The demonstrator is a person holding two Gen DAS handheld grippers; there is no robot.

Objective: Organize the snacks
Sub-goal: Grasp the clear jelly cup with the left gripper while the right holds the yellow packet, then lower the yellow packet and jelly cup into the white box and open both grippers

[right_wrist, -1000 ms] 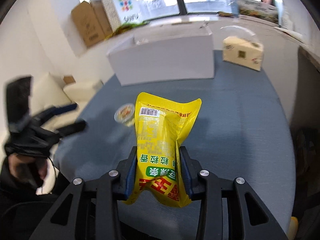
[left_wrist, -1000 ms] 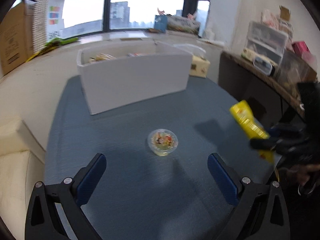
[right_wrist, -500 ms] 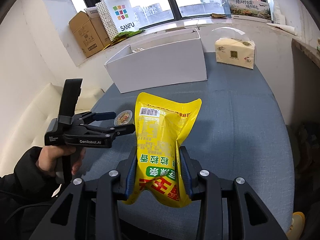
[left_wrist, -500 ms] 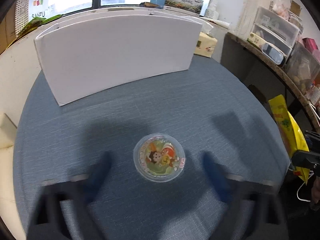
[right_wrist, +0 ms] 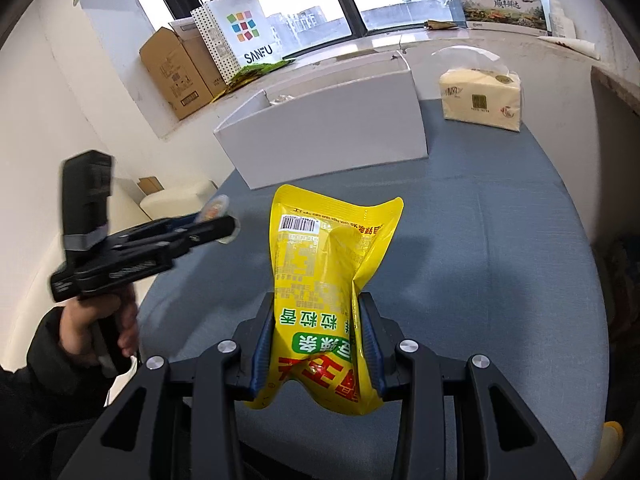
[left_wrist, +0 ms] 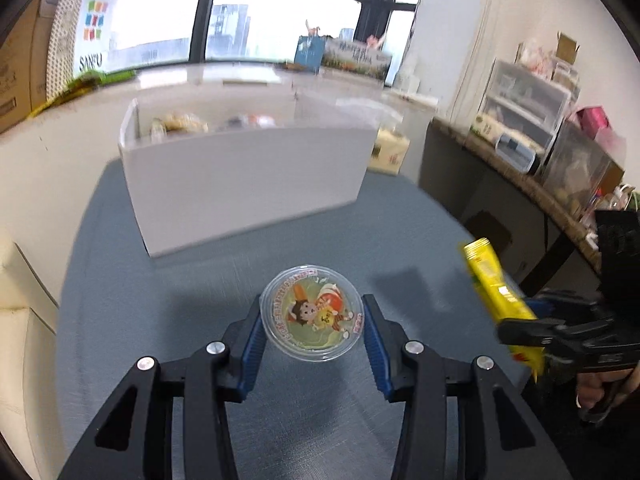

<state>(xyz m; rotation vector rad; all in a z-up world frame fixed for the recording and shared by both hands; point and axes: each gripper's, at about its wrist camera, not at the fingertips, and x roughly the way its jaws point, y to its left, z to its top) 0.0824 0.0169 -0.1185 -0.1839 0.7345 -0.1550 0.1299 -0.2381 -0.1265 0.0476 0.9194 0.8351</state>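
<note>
The white storage box [right_wrist: 328, 120] stands at the far side of the blue table [right_wrist: 500, 248]. The right gripper [right_wrist: 316, 344] pinches a light, crinkly yellow snack pouch [right_wrist: 324, 280] low down; the left gripper [left_wrist: 312, 332] clamps a small, stiff, slippery jelly cup [left_wrist: 312, 314] by its rim, above the table.

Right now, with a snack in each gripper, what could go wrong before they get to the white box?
The jelly cup is round and held only at its sides by the left gripper, so it might slip out. The yellow snack bag is soft and stands tall above the right gripper; it could flop or catch on the white box wall. The two grippers are close together and might bump.
</note>
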